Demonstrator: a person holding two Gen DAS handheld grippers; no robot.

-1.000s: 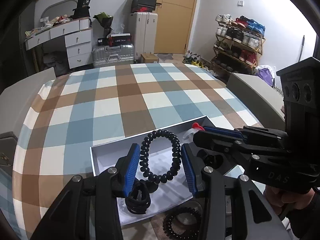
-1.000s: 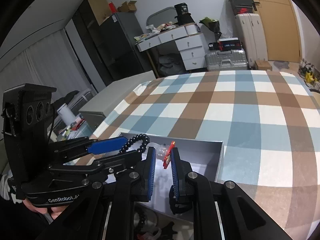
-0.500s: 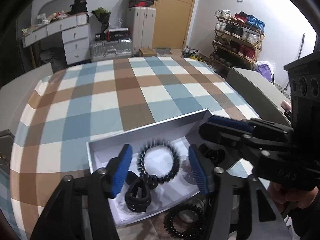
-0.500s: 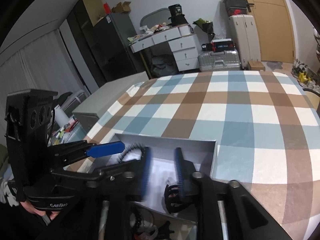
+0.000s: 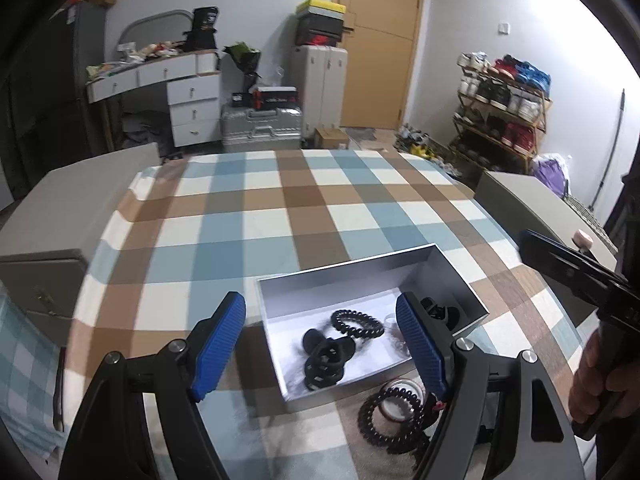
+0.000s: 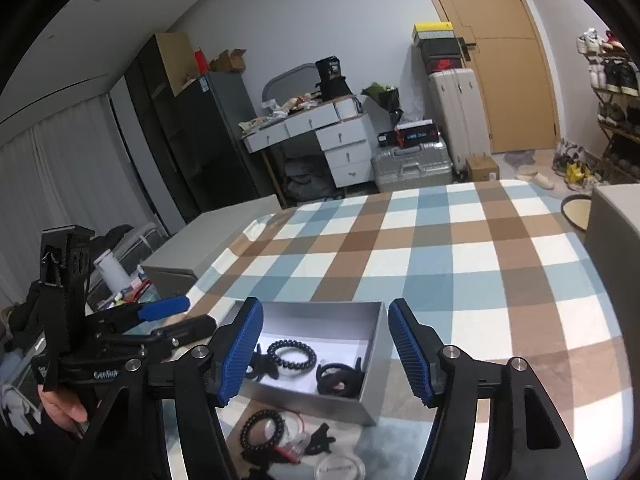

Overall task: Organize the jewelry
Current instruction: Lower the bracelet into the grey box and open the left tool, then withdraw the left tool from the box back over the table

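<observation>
On the checked cloth: box sits open, grey walls, white floor.
Left gripper: jaws wide apart, nothing between them, hovering over the near left part of the box.
Right gripper: jaws spread wide too, empty, above the box's near edge.
Inside box: coil band lying flat, a black claw clip just beside it, another dark clip toward the right wall (a pale or clear piece near it is too faint to name).
Outside box: second coil band on the cloth just in front of the near wall, lying partly over a clear round piece; small black clips and a red-trimmed bit near it.
Handling, coil band: likely light, springy and soft; it should squash under the pads and may spring out, so pinch across one side of the ring, not the whole loop.
Handling, clips: probably stiff plastic, light, a bit slick; take them across the body, away from the teeth.
Likely remaining: the loose pieces in front still need to go in.
</observation>
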